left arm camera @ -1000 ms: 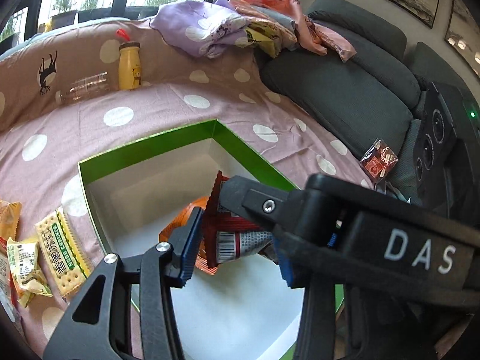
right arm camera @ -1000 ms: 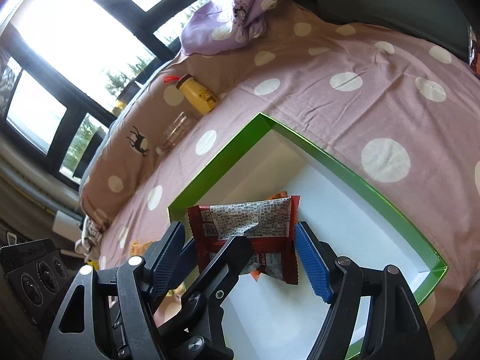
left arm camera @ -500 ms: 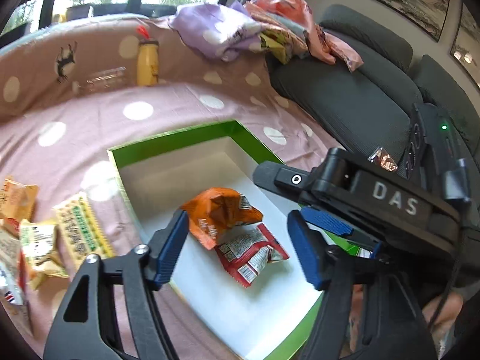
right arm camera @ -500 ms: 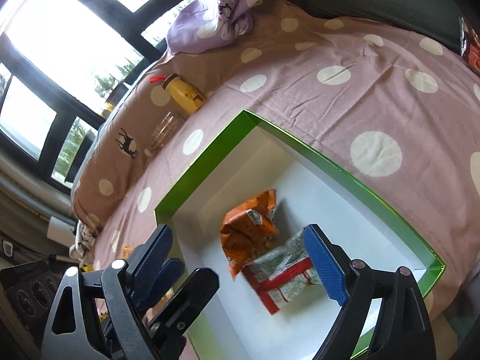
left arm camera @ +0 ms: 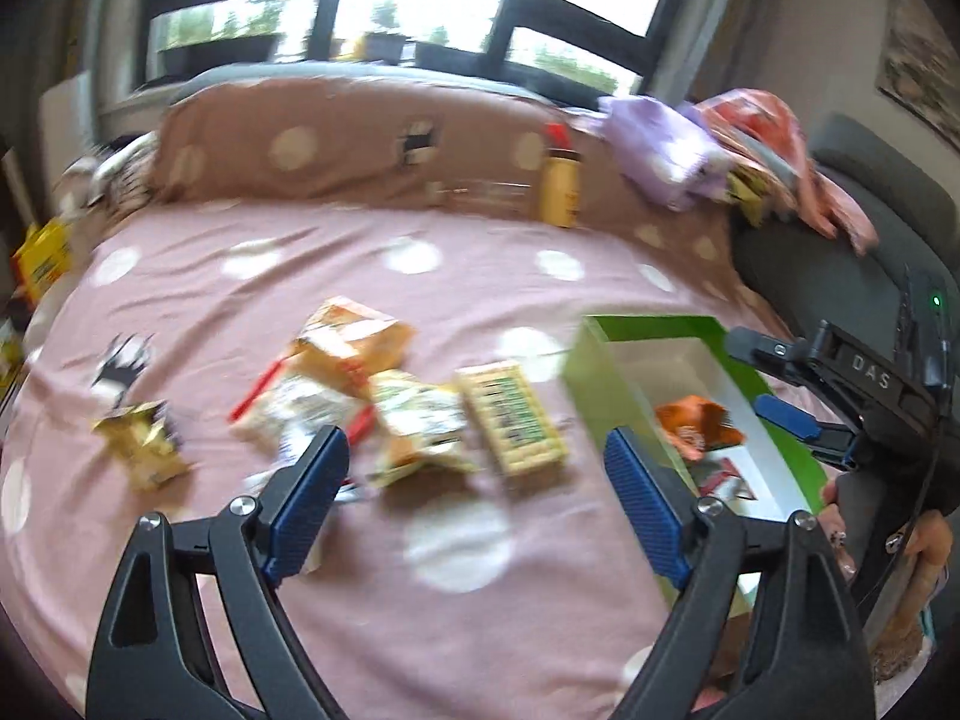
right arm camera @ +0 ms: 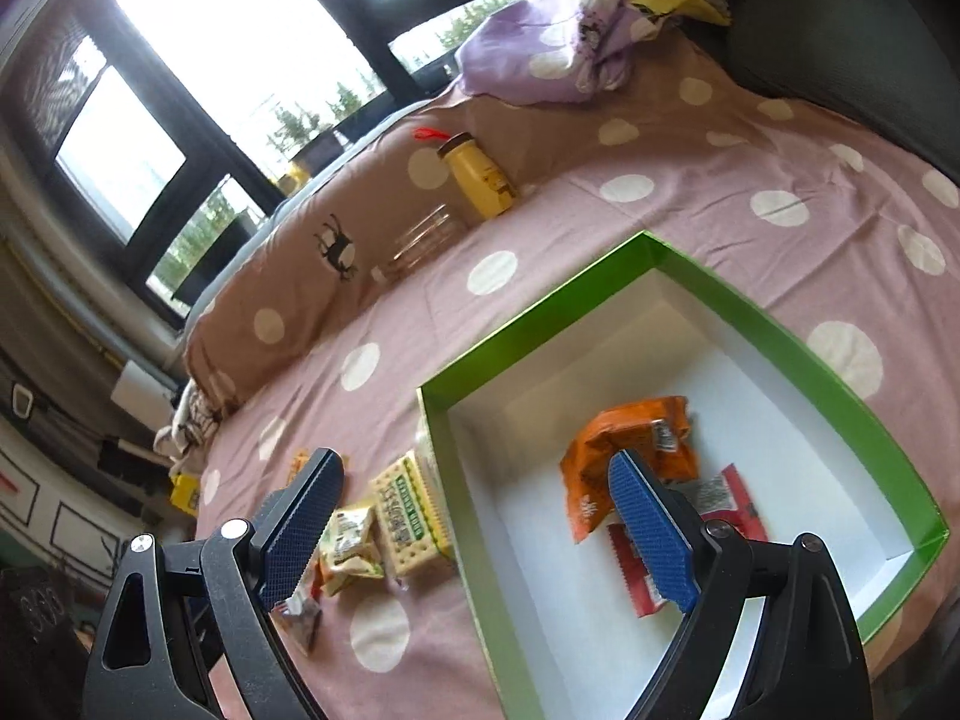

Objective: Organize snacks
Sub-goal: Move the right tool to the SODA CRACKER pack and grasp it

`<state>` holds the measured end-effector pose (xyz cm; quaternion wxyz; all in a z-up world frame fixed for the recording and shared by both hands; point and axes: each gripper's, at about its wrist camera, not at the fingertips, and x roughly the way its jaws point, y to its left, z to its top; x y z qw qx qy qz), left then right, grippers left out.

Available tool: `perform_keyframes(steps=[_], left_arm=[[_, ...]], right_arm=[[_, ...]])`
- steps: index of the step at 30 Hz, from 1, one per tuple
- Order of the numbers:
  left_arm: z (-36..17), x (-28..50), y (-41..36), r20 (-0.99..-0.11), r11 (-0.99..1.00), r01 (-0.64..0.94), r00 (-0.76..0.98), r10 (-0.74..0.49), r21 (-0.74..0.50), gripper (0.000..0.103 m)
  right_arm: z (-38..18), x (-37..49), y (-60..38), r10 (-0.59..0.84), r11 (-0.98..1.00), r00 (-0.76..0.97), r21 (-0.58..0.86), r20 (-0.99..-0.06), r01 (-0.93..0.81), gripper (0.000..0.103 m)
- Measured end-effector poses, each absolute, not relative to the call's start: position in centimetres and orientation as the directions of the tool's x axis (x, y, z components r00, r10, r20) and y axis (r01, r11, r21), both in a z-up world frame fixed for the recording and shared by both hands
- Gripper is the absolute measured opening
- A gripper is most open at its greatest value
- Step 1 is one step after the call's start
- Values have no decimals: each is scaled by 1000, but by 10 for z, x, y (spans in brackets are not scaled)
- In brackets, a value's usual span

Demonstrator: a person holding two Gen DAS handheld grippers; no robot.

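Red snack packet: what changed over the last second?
Both grippers let go of the red foil snack packet; it now lies in the green-walled white box beside the orange snack bag. The left gripper, jaws just opened, empty, swung over to the loose snacks on the cloth. The right gripper is open too. The box stayed put.

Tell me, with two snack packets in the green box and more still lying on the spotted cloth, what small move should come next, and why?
Probably lower the left gripper onto the nearest loose packet and close on it. Its jaws have just been opening and stand wide with nothing between them, over the pile on the cloth. The green box holds only the orange packet and the red packet, so it has room.
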<state>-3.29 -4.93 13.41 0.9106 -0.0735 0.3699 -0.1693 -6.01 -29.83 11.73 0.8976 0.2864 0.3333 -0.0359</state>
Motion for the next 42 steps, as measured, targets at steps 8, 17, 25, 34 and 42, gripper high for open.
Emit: perform_keyframes(steps=[8,17,25,34,42], left_arm=[[94,-35,27,-718,957,21,656,-230,-288,87],[79,-30,58,-758,962,-66,631,-166,-267,87],[76,-26,67,-768,953,-74,611,-189,-293,87],[75,-26,73,-772,948,-91,607,-191,-306,87],[71,-25,78,-787,948,-122,593,-168,-295,86]], right_arm=[[93,-2,-204,228,931,661,360,-715,68,88],[39,52,-166,34,988,531,108,-846,107,73],[25,59,-164,-11,992,511,57,-860,116,73],[29,44,-171,3,979,505,105,-863,175,56],[60,-13,-132,240,966,538,255,-808,-47,51]])
